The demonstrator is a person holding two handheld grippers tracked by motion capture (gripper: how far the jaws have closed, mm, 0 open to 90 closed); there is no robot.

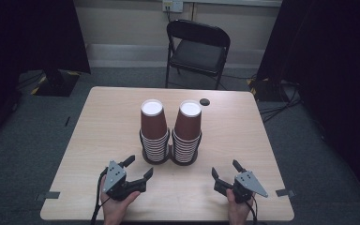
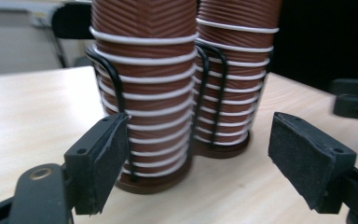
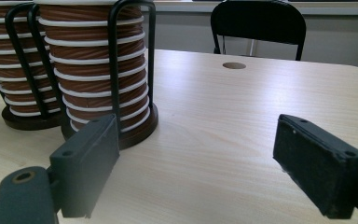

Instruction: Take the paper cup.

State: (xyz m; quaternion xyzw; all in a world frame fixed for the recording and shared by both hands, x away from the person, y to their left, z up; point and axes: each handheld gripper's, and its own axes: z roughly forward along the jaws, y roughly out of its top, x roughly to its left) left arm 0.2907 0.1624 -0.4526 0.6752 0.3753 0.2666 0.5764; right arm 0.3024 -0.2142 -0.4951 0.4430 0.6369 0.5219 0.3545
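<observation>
Two stacks of brown ribbed paper cups with white rims stand upside down in black wire holders at the table's middle: the left stack (image 1: 153,133) (image 2: 144,93) (image 3: 9,70) and the right stack (image 1: 187,133) (image 2: 235,70) (image 3: 98,70). My left gripper (image 1: 140,166) (image 2: 198,158) is held just above the table near the front edge, pointing at the left stack's base, open with nothing between its pads. My right gripper (image 1: 225,168) (image 3: 196,163) sits at the front right, short of the right stack, open and empty too. It also appears at the edge of the left gripper view as the right gripper (image 2: 354,98).
The light wooden table (image 1: 98,140) has a round cable hole (image 1: 205,101) (image 3: 234,65) behind the right stack. A black folding chair (image 1: 197,49) (image 3: 258,28) stands beyond the far edge. Bare tabletop lies on both sides of the stacks.
</observation>
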